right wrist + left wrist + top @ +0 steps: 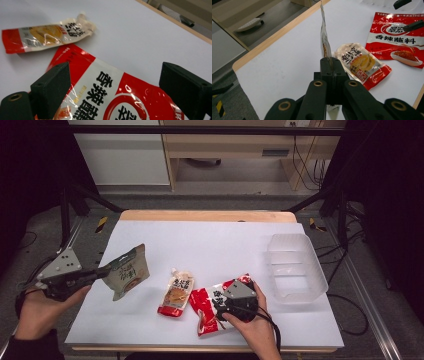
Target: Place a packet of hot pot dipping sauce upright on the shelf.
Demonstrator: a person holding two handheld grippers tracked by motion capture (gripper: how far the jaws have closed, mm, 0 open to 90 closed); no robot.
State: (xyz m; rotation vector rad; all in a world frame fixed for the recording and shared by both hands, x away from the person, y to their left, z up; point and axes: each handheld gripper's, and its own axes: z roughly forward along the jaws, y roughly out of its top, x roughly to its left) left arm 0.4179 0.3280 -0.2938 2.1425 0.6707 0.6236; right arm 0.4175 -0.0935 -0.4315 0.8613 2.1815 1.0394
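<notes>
Red seasoning packet (117, 100): large black characters on a white band read 香辣蘸料; a red oval logo above reads 翠宏. Small print along the top edge is too fine to read. It lies flat on the white counter (210, 240).

Cream-and-red sauce pouch (176, 292): just left of the red packet in the high view, apart from it, flat, with a pinched top and a red bottom edge. It has black characters down one side and a yellow food picture; the characters are not legible.

Grey-green pouch (127, 272): left of the red packet beyond the sauce pouch, raised off the counter. Printed characters and a round picture are on its face, not legible.

Left tool (102, 271): jaws closed on the lower edge of the grey-green pouch, which stands edge-on above them in the left gripper view. The left hand (42, 307) is at the counter's left edge.

Right tool (113, 85): jaws spread wide, one on each side of the red packet, low over it. The right hand (255, 325) reaches in from the near edge.

Clear plastic tub (297, 267): right of the red packet, well apart.
</notes>
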